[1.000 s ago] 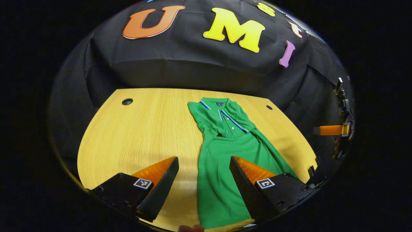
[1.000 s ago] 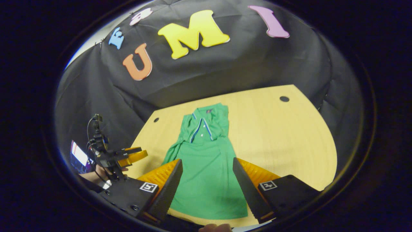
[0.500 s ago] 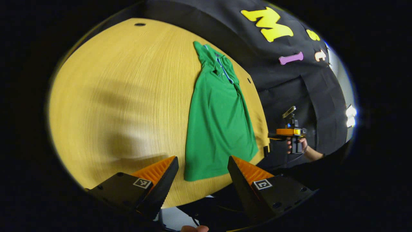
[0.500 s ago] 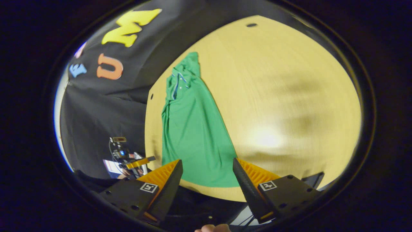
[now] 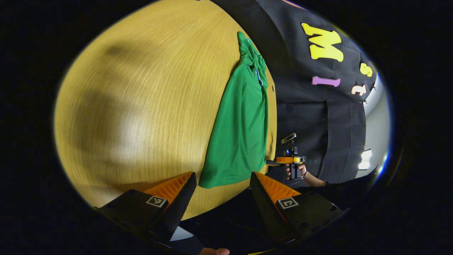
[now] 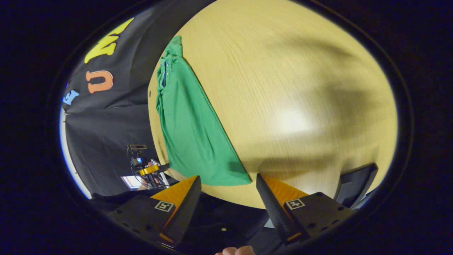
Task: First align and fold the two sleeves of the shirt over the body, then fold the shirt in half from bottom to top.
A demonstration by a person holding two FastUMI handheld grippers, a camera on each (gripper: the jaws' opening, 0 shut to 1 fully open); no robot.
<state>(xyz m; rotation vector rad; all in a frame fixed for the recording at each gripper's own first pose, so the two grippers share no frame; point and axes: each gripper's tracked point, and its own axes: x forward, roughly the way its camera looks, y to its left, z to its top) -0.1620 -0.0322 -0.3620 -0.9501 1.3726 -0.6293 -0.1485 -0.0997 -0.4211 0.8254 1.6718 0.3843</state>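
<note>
The shirt (image 5: 240,120) is a green knit polo with a smooth, matte surface and a blue-and-white trimmed placket near the collar. It lies flat on the table (image 5: 141,99), a pale wood-grain laminate top with fine parallel streaks and a rounded edge. The garment forms a long, narrow strip, its sleeves lying folded in over the body, the collar toward the cloth-hung booth wall and the straight hem toward the near table edge. In the right gripper view the same shirt (image 6: 187,127) shows soft creases along its edge nearest the wall, and its hem corner sits near the table (image 6: 283,88) edge.

The left gripper (image 5: 222,193) is off the fabric, its fingers set wide apart with nothing between them; the hem corner appears just beyond the tips. Each finger is a wedge with a ribbed inner face. The right gripper (image 6: 228,196) likewise has its fingers spread, empty, past the near edge of the table.

A hand (image 5: 295,171) holds the right gripper beside the table edge.
</note>
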